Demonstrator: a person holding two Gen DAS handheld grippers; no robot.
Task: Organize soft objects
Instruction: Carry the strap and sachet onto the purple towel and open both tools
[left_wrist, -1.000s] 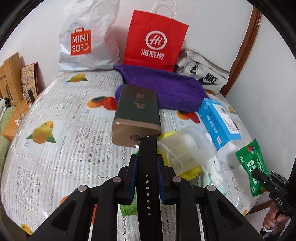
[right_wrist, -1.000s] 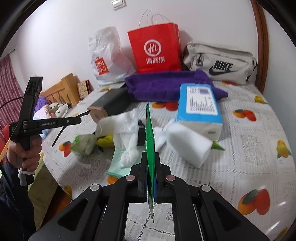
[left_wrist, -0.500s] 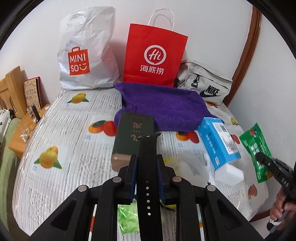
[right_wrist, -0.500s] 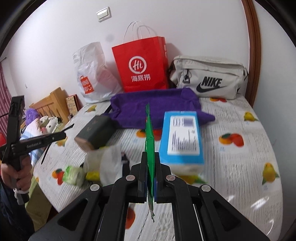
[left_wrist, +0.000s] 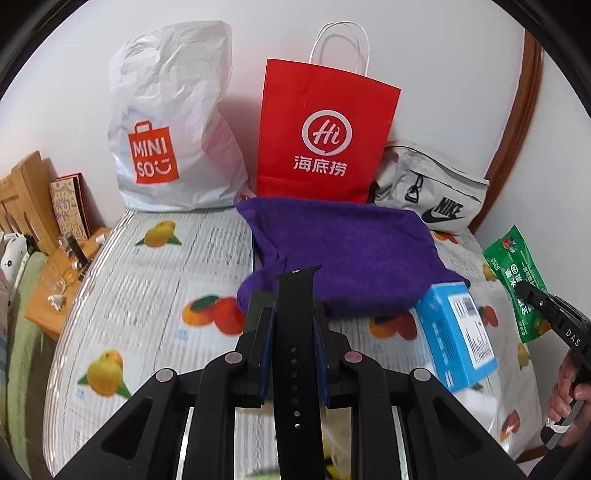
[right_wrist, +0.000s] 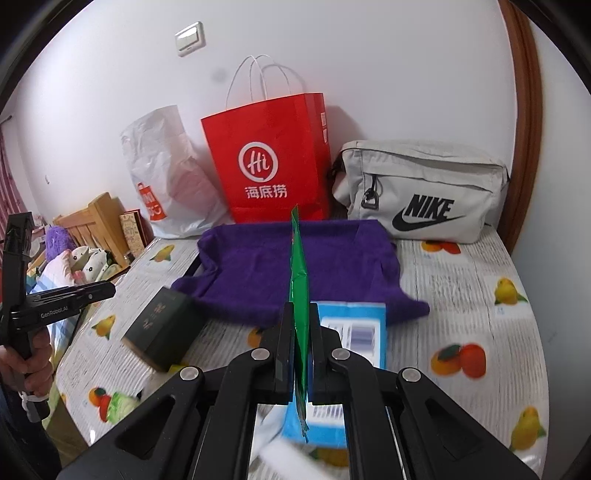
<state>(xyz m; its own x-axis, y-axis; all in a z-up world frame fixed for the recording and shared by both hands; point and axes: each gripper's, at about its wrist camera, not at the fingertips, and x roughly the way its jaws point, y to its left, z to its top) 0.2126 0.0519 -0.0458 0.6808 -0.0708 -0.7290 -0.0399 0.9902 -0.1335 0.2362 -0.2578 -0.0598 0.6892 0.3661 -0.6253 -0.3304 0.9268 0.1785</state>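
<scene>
**Two claws, each holding one bendy thing above the table**

The left claw (left_wrist: 291, 328) is squeezed shut on a black strap with holes (left_wrist: 293, 354). The strap sticks out past the tips, so it is held by its middle and does not flop. The right claw (right_wrist: 297, 347) is closed tight on a thin green packet (right_wrist: 300, 295), held on its edge so it stands up like a flag.

Just past both claws lies a purple towel (left_wrist: 343, 251), spread flat. Behind it stand a red paper bag (left_wrist: 325, 136), a white plastic bag (left_wrist: 173, 122) and a grey pouch (right_wrist: 421, 192). I think the soft things may go in one of them, but I cannot tell which.

A blue box (right_wrist: 351, 328) sits under the right claw, partly hidden. The stuff right below both claws is blurry.
</scene>
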